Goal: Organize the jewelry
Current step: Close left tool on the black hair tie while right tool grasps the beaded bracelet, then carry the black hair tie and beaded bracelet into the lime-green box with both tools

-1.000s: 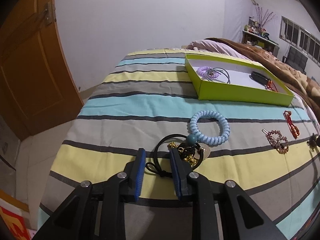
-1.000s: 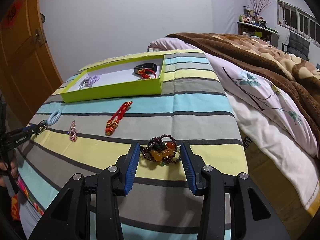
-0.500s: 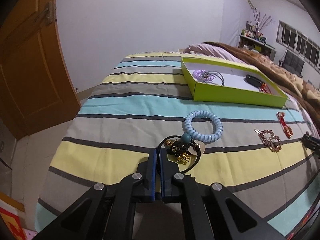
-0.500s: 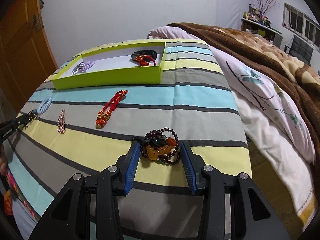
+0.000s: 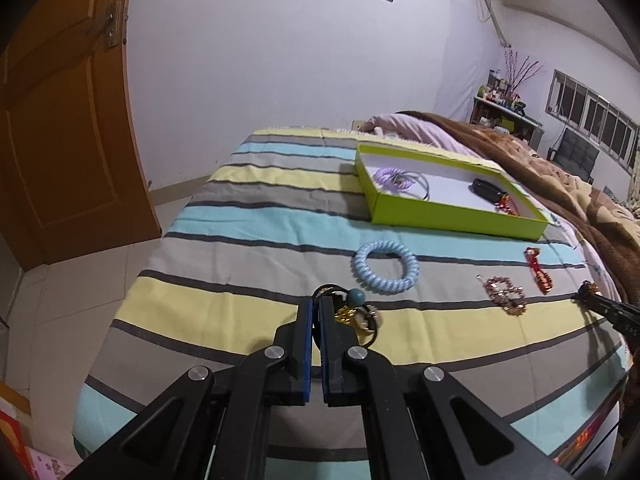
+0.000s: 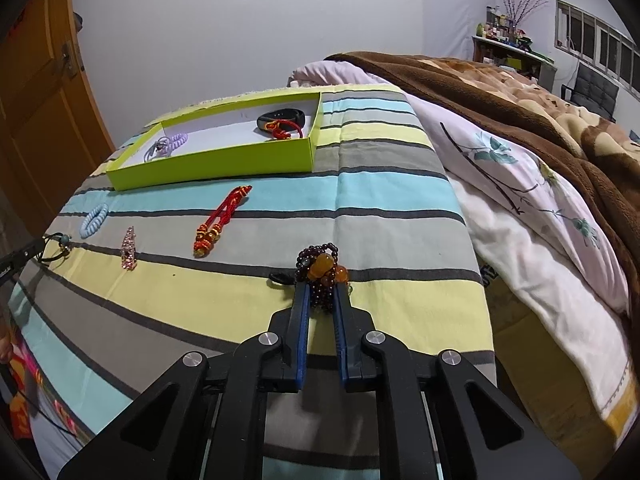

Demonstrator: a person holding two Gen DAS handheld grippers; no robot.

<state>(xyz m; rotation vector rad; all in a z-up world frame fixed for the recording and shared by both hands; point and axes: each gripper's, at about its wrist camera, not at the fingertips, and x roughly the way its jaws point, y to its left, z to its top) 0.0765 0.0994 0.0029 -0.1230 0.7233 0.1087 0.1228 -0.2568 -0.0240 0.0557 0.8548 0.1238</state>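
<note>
My left gripper [image 5: 317, 304] is shut on a black cord bracelet [image 5: 352, 312] with a teal bead and gold charms, lifted just above the striped bedspread. My right gripper [image 6: 320, 292] is shut on a dark red bead bracelet [image 6: 324, 270] with amber beads. A lime green box [image 5: 452, 216] lies farther back; it holds a purple coil tie, a black band and a red cord, and it also shows in the right wrist view [image 6: 224, 160]. On the bedspread lie a blue coil hair tie [image 5: 385, 266], a pink rhinestone clip [image 5: 505, 298] and a red knotted cord [image 6: 222, 220].
A brown blanket [image 6: 500, 84] and a white floral sheet [image 6: 520, 200] cover the bed's right side. A wooden door [image 5: 60, 128] stands on the left. The bed's edge drops off right of my right gripper. The other gripper's tip shows at each view's side.
My left gripper closed on the black cord bracelet and lifted it. My right gripper closed on the dark bead bracelet and raised it off the bedspread.
</note>
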